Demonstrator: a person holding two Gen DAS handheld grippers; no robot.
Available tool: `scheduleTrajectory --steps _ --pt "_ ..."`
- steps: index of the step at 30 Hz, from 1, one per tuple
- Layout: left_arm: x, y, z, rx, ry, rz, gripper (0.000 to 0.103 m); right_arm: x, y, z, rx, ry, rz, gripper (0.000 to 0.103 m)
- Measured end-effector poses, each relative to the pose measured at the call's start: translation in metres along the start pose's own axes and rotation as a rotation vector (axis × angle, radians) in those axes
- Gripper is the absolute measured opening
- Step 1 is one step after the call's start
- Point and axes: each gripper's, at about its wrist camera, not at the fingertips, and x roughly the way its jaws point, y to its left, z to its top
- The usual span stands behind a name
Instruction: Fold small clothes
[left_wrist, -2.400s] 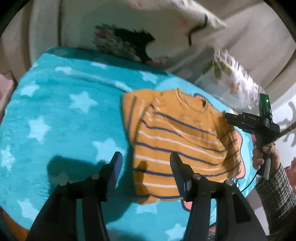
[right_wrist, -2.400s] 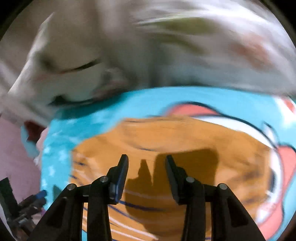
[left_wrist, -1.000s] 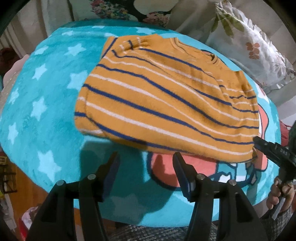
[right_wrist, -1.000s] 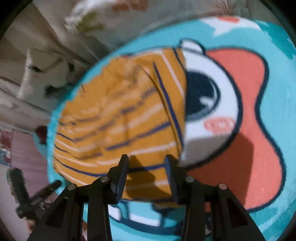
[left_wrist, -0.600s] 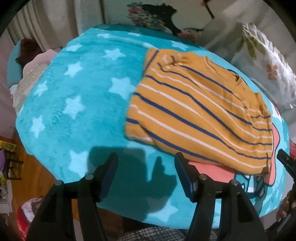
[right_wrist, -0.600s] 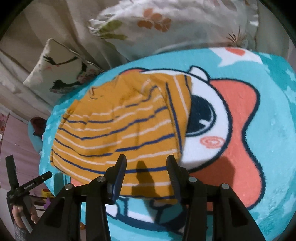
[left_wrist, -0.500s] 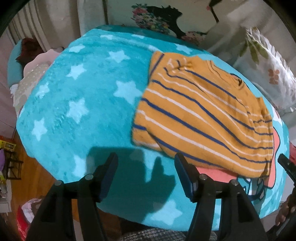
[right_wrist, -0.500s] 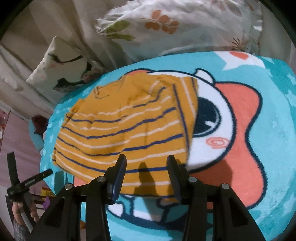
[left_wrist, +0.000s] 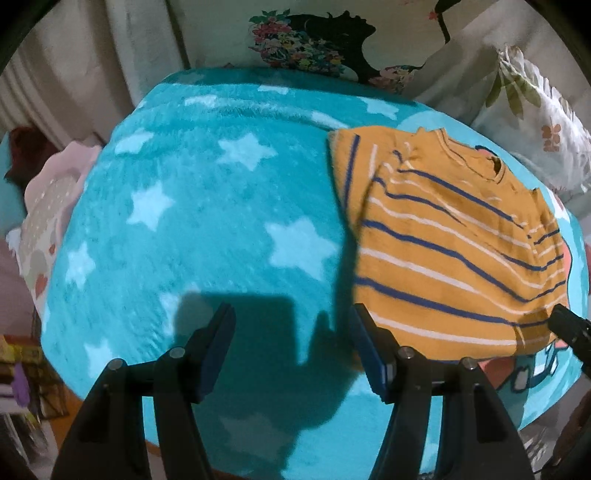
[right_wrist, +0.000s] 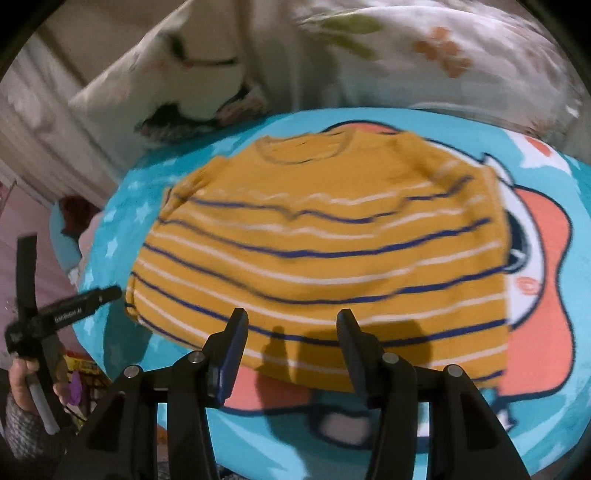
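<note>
Left wrist view: left gripper hangs over the turquoise fleece blanket with pale stars, fingers spread wide, nothing between them. The small mustard-orange knit sweater with navy and white stripes lies flat on that blanket, to the right of the gripper, neck opening at the far end, hem nearest the camera. The sweater's left sleeve looks tucked in along the left edge; hard to confirm. The right-hand finger sits just beside the hem's near-left corner, not touching as far as can be seen. The tip of the right gripper pokes in at the hem's right corner. Floral white pillows sit beyond the sweater.

Right wrist view: right gripper hovers above the sweater hem, slightly right of centre, fingers wide apart and holding nothing. Picture is a bit blurred. The sweater lies square-on, collar away, partly covering the blanket's red-and-white cartoon print. The left gripper, handle in the person's hand, points at the sweater's left hem corner; its opening isn't clear from this side.

Judgement: the step is probably taking the hem to fold it up toward the collar. To do it well, pinch both bottom corners, catching both layers but not the fleece, lift evenly, carry straight and keep the side edges aligned.
</note>
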Motion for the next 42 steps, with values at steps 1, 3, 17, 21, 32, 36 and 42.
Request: scheduleTrajectory --steps 1,3,17,21,32,36,42 --pt "0.002 0.004 0.003 0.014 0.002 -0.002 0.063 0.005 0.011 0.0 -0.011 0.005 0.0 0.054" --pt "0.007 0.012 0.009 0.037 0.008 -0.01 0.063 0.016 0.037 -0.003 -0.045 0.014 -0.008 0.054" --pt "0.04 0.033 0.059 0.087 0.077 -0.292 0.071 0.06 0.151 -0.032 -0.252 0.01 -0.063 0.061" --pt "0.052 0.017 0.072 0.121 0.115 -0.428 0.072 0.077 0.183 -0.053 -0.408 0.015 -0.159 0.062" --pt "0.091 -0.035 0.108 0.241 0.204 -0.545 0.072 0.124 0.238 -0.074 -0.739 -0.094 -0.46 0.062" --pt "0.099 -0.044 0.123 0.26 0.219 -0.559 0.072 0.133 0.245 -0.059 -0.74 -0.108 -0.462 0.061" --pt "0.102 -0.042 0.131 0.266 0.229 -0.543 0.021 0.136 0.241 -0.042 -0.692 -0.101 -0.44 0.013"
